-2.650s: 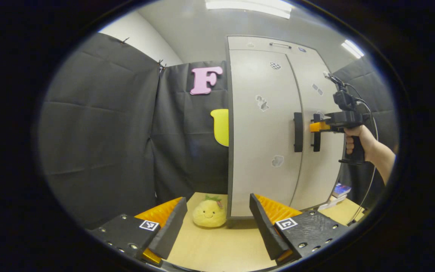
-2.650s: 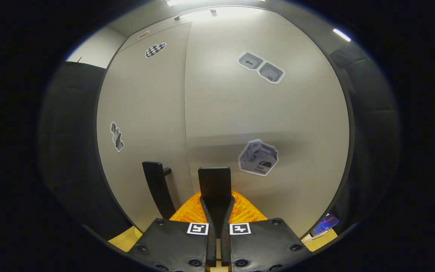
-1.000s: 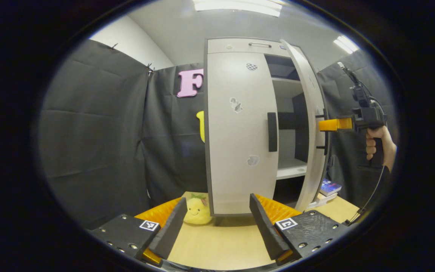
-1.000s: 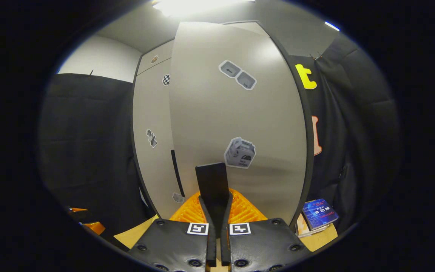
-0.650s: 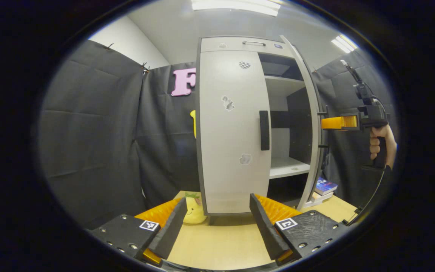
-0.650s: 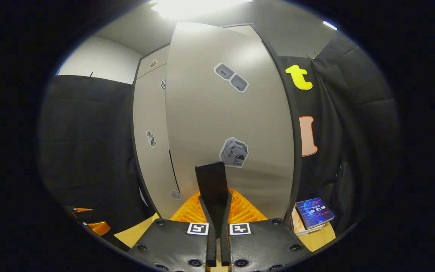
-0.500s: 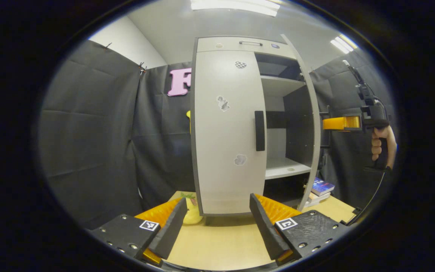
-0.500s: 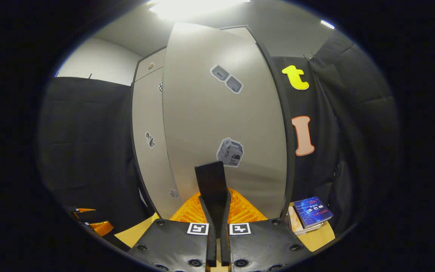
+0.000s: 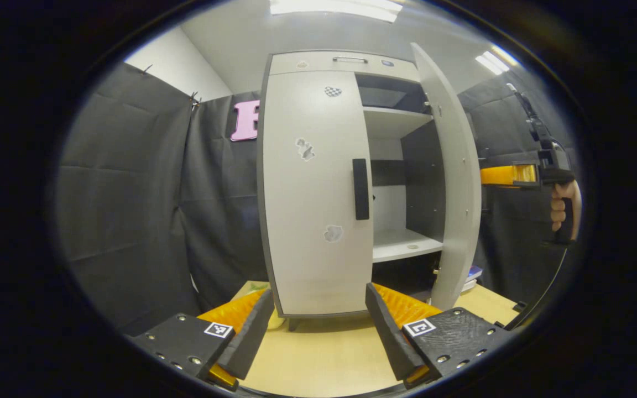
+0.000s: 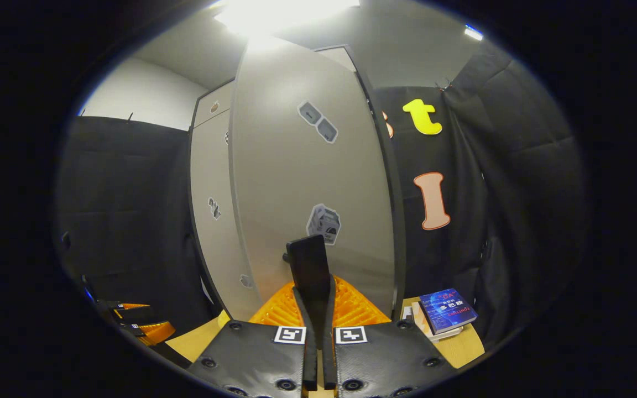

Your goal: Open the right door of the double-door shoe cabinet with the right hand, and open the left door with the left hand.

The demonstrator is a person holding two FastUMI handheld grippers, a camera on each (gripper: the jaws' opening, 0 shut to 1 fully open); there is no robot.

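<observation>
The right tool [image 10: 317, 309] is clamped on the right door's handle [image 10: 308, 266], its fingers pressed on the vertical bar. That right door [image 9: 451, 182] stands swung well out from the cabinet [image 9: 346, 61], with shelves showing behind it. The left door [image 9: 313, 188] is shut, and its handle [image 9: 360, 189] is a vertical bar at the door's inner edge, next to the opened gap.

The left tool [image 9: 318, 331] is wide open and holds nothing. It sits low over the surface [image 9: 318, 359], well short of the cabinet. From it the left handle lies ahead and well above, slightly right of centre, so I judge the coming move to be a rise and a reach forward, with the fingers closing across the upright bar.

Room looks good: bare surface lies between tool and cabinet, and the left door can swing toward the booth wall. Books [image 10: 448, 312] lie at the surface's right edge, beyond the right door.
</observation>
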